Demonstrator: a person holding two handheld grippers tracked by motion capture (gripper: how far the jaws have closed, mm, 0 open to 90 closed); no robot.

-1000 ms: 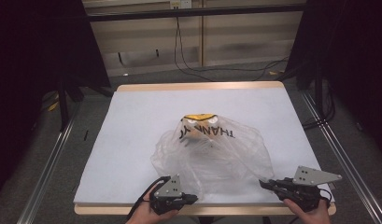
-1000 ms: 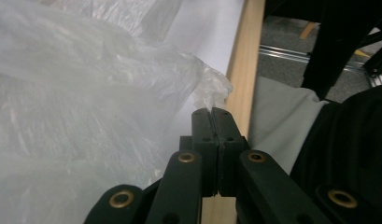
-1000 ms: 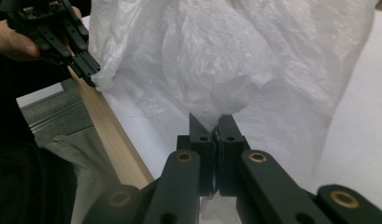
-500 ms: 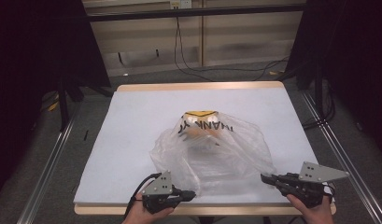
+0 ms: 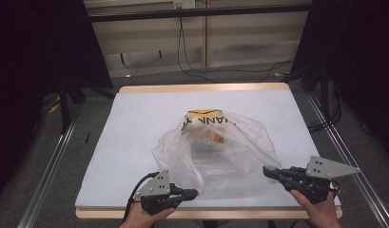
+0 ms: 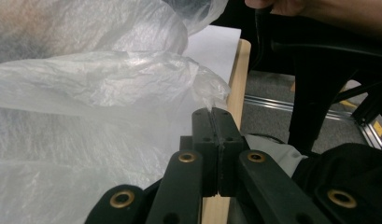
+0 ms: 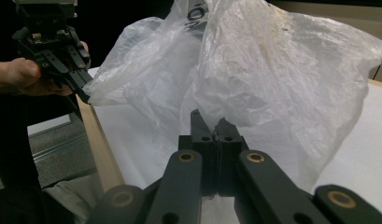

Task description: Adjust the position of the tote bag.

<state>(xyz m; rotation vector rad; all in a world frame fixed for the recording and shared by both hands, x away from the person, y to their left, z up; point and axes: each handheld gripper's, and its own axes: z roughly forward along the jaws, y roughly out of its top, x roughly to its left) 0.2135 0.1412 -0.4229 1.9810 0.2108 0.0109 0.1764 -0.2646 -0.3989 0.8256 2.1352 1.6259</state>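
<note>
While left gripper (image 5: 194, 193) and right gripper (image 5: 267, 171) pinch plastic bag (image 5: 216, 147) edges (jaws clenched), far tabletop (image 5: 149, 109) open

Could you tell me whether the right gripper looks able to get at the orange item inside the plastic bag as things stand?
Probably not: the right gripper is shut on the plastic bag, whose film covers the orange item.

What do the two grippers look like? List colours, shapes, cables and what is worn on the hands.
Both the left gripper and the right gripper are black, each topped by a grey three-cornered plate with small holes. Close up, the black linkage arms carry brass-coloured pivots, and the fingers are flat black blocks. A black cable trails from the left one. The hands are bare, with no gloves or sleeves.
</note>
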